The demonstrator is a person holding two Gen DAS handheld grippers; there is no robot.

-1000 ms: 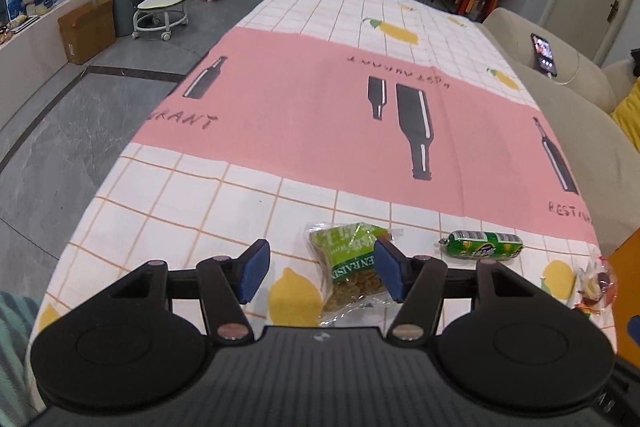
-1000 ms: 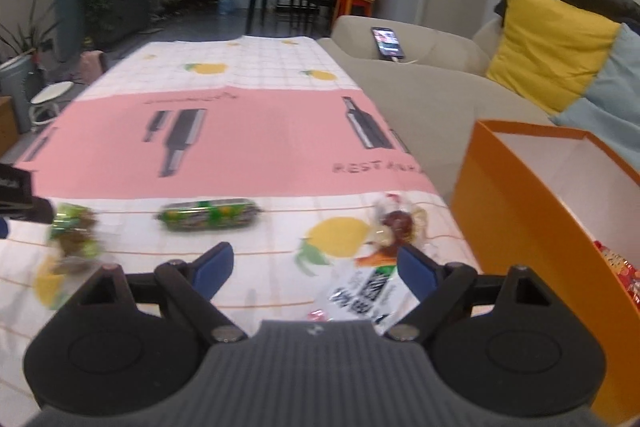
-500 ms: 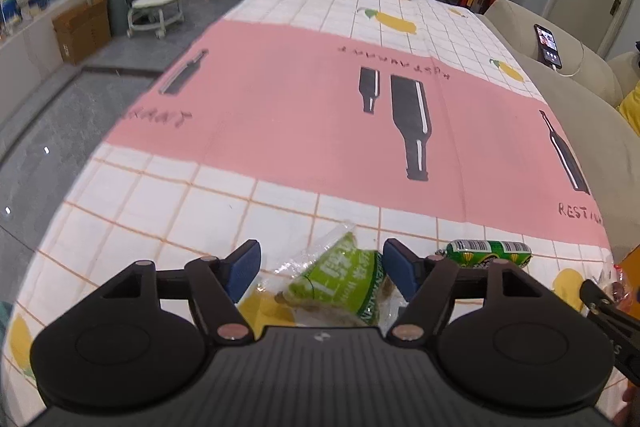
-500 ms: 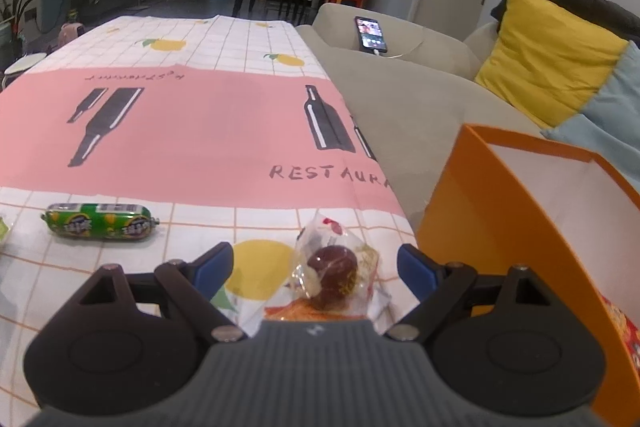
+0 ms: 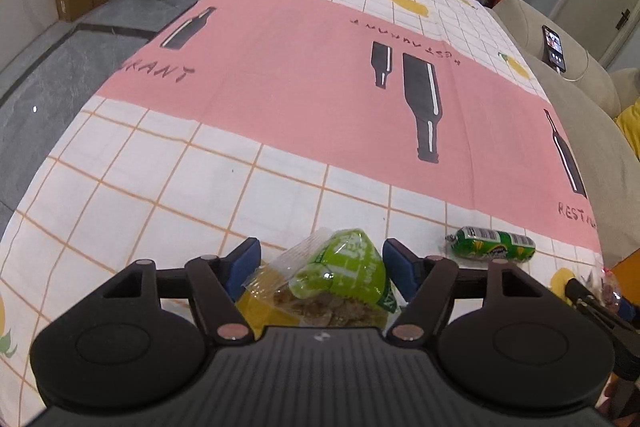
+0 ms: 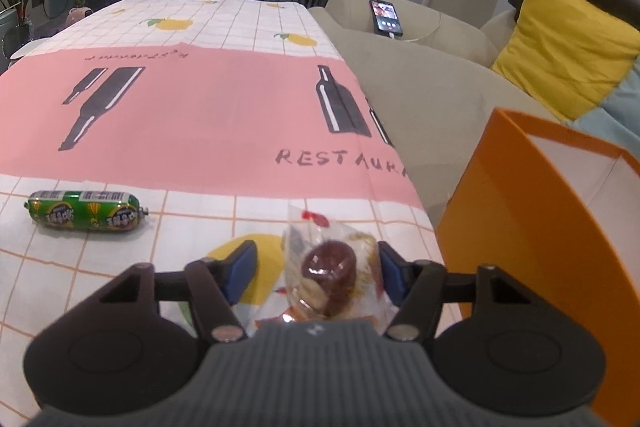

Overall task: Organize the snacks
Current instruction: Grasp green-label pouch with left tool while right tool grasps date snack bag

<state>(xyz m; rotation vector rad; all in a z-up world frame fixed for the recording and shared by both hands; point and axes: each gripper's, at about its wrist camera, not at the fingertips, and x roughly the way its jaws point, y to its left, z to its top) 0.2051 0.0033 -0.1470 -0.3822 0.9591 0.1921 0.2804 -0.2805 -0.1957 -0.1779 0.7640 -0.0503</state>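
A green packet of raisins [image 5: 344, 267] sits on the tablecloth between the fingers of my left gripper [image 5: 321, 259], which stands open around it. A clear wrapper with a dark red sweet [image 6: 330, 267] lies between the fingers of my right gripper [image 6: 316, 267]. Its jaws are closing; the right pad is at the wrapper's edge and the left pad is still apart from it. A green sausage snack [image 6: 84, 215] lies on the cloth between the two grippers, also in the left wrist view [image 5: 494, 243]. An orange box [image 6: 520, 227] stands just right of the right gripper.
The table carries a pink and white checked cloth [image 5: 280, 99] with bottle prints. A beige sofa [image 6: 420, 75] runs along its right side, with a phone [image 6: 386, 17] and a yellow cushion [image 6: 560, 47] on it. Floor drops off left of the table.
The left gripper sank closer over the raisin packet and widened slightly. The right gripper moved right to the sweet wrapper, then narrowed its jaws around it.
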